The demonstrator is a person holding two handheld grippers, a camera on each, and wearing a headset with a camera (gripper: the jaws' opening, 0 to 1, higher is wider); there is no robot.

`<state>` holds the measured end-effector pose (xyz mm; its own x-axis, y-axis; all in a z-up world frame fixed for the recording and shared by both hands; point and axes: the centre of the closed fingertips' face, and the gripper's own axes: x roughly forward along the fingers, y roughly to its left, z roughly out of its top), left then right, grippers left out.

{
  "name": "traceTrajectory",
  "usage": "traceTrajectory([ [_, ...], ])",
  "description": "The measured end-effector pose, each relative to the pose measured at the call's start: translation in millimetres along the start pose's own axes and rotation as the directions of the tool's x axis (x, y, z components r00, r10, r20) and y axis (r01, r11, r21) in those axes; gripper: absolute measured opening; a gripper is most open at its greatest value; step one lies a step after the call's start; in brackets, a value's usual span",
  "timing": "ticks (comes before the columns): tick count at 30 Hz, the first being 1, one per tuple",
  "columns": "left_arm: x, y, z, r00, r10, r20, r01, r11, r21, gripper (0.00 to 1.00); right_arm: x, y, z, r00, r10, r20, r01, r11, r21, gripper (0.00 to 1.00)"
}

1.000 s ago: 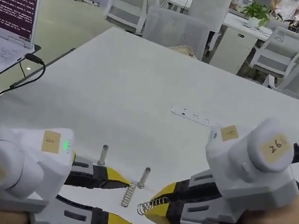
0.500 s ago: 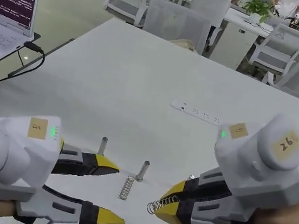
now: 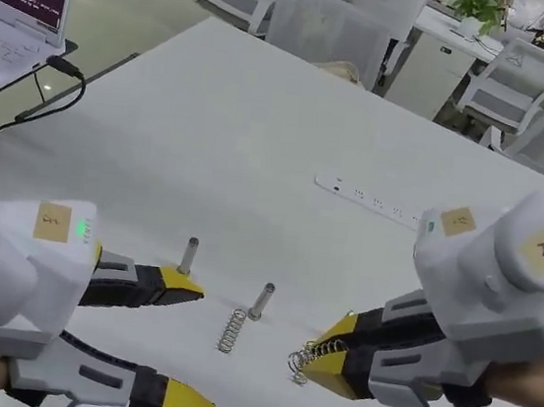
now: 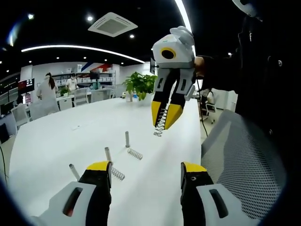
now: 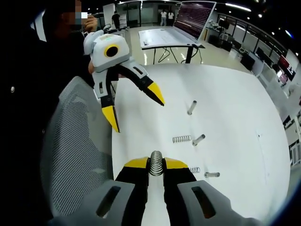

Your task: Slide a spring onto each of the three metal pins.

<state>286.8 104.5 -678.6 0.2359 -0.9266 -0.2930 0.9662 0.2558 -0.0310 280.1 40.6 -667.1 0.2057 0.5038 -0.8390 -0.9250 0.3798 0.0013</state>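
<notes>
Over the white table (image 3: 261,133), thin coiled spring (image 5: 156,162) pinched in right gripper (image 3: 323,357), left gripper (image 4: 146,167) spread wide, metal pins (image 3: 189,253) upright

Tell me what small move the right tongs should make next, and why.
Probably carry the spring toward the nearest pin and line it up above its top: the right tongs grip the spring, and that pin stands upright and bare.

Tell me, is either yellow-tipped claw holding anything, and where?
The right gripper pinches a small coiled metal spring near one end; the left gripper is open, empty.
</notes>
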Motion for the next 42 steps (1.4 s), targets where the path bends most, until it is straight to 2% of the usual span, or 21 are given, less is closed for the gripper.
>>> traceTrajectory([
  [10,-3.1,3.0,-2.1,0.9999,0.014,0.006,-0.014,1.0,-0.022,0.65,-11.8,-19.6,-1.9,0.9991,-0.043,-0.005,0.043,0.999,0.013,0.08],
  [19,-6.0,5.7,-4.4,0.9995,0.031,0.01,-0.031,0.999,-0.042,0.73,-32.1,-49.3,-8.8,0.993,-0.116,-0.021,0.117,0.993,0.032,0.08],
  [25,-7.3,5.6,-4.6,0.9994,0.033,0.009,-0.033,0.998,-0.049,0.78,-38.9,-65.0,-12.4,0.9889,-0.144,-0.037,0.145,0.989,0.037,0.08],
  [30,-8.5,5.6,-5.3,0.9994,0.032,0.011,-0.032,0.998,-0.057,0.81,-36.0,-78.4,-20.4,0.9848,-0.155,-0.078,0.158,0.987,0.032,0.08],
  [40,-10.4,6.7,-9.2,0.9993,0.038,0.0,-0.038,0.998,-0.057,0.83,-20.6,-95.5,-30.7,0.9806,-0.125,-0.151,0.131,0.991,0.028,0.08],
  [42,-10.6,6.7,-9.5,0.9993,0.038,-0.002,-0.038,0.998,-0.055,0.82,-18.3,-101.4,-35.4,0.9745,-0.131,-0.182,0.137,0.99,0.018,0.08],
])
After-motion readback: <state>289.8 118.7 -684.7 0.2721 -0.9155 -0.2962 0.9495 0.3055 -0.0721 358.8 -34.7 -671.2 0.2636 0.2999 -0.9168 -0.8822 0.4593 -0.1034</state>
